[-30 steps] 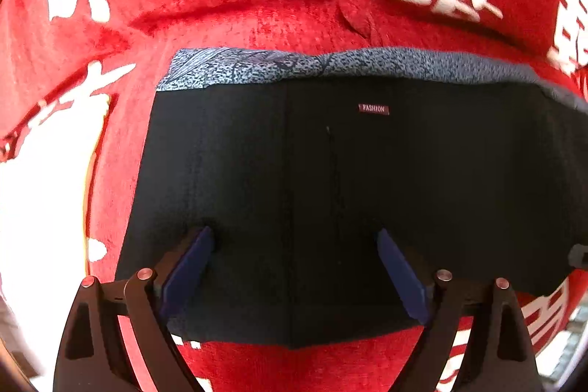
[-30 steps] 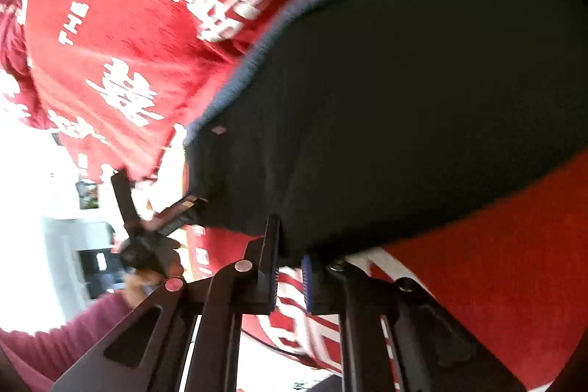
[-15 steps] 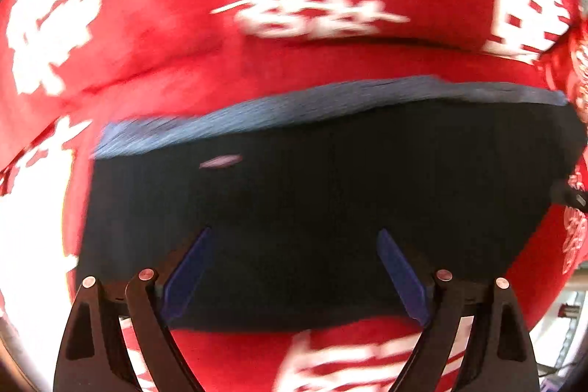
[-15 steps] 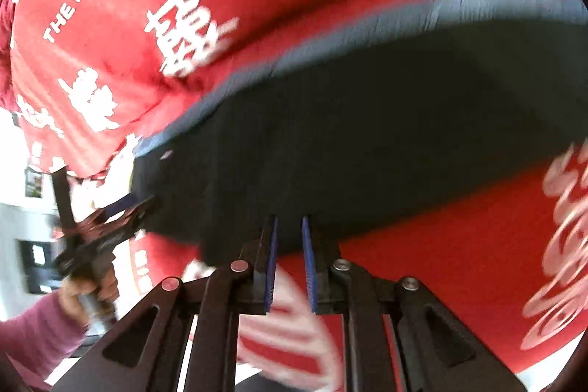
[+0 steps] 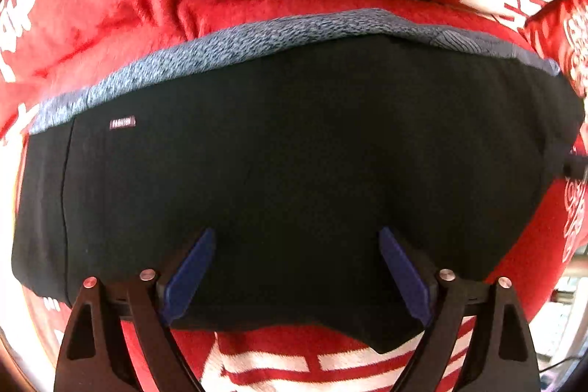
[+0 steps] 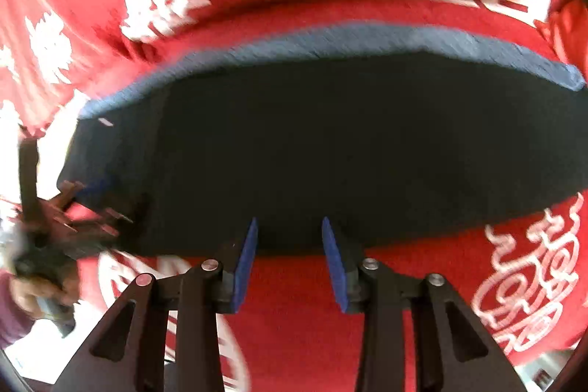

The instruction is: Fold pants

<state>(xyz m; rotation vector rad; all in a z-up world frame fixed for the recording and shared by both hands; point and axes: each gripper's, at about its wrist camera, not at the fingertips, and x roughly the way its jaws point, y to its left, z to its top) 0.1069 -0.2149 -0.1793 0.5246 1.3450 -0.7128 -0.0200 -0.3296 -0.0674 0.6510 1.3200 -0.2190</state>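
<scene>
In the left wrist view, we are hovering the left gripper (image 5: pixel 296 267) over the pants (image 5: pixel 294 171), which are lying folded on the red blanket (image 5: pixel 110 6), long axis running side to side, grey waistband (image 5: pixel 257 39) at the far edge; the jaws are standing wide apart, holding nothing, the near hem just beneath them. In the right wrist view, we are opening the right gripper (image 6: pixel 290 252) with nothing between its jaws; the pants (image 6: pixel 330 153) are lying just ahead, their near edge at the fingertips. We judge the left nearer.
</scene>
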